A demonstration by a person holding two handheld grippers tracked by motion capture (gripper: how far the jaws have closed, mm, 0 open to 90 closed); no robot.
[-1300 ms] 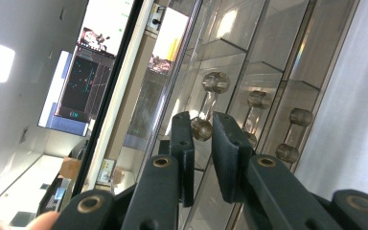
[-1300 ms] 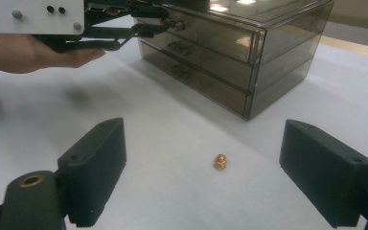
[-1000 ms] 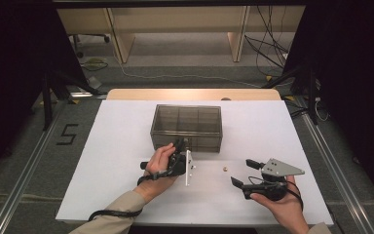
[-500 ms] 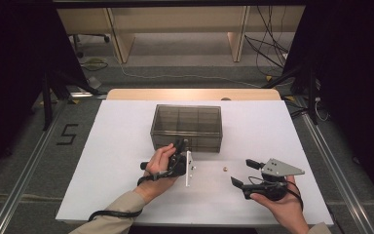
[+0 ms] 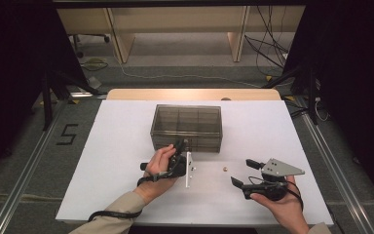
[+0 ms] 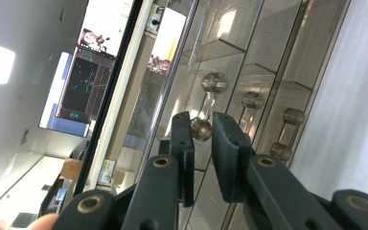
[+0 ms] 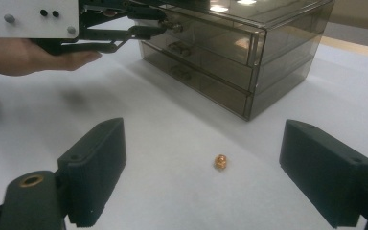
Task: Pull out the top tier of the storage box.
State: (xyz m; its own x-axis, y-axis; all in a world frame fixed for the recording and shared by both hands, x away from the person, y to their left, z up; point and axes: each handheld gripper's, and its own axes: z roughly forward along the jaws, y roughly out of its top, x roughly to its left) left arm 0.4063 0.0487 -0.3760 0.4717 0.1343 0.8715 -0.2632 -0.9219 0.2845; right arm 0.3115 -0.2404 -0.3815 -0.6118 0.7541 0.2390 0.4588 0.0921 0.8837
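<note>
**Ana:** Jaws of the right gripper are standing wide apart with nothing between them, resting low on the white table. That small copper nut is lying loose just ahead of them, apart from everything.

**Ben:** Being round and tiny, it is probably going to roll or skid if one pad touches it first.

**Ana:** Further off, the left gripper is pinching narrow on a drawer knob of the smoky drawer box. The knob is sitting right at the pad tips.

**Ben:** So the grip is looking shallow. I am thinking a pull off the drawer's line might slip the pads off, or drag the light box across the table, since nothing is bracing it.

**Ana:** Anything readable?

**Ben:** Only a dark "5" marked on the floor left of the table. Screens behind the box are glowing, but their writing is too small to read.
</note>
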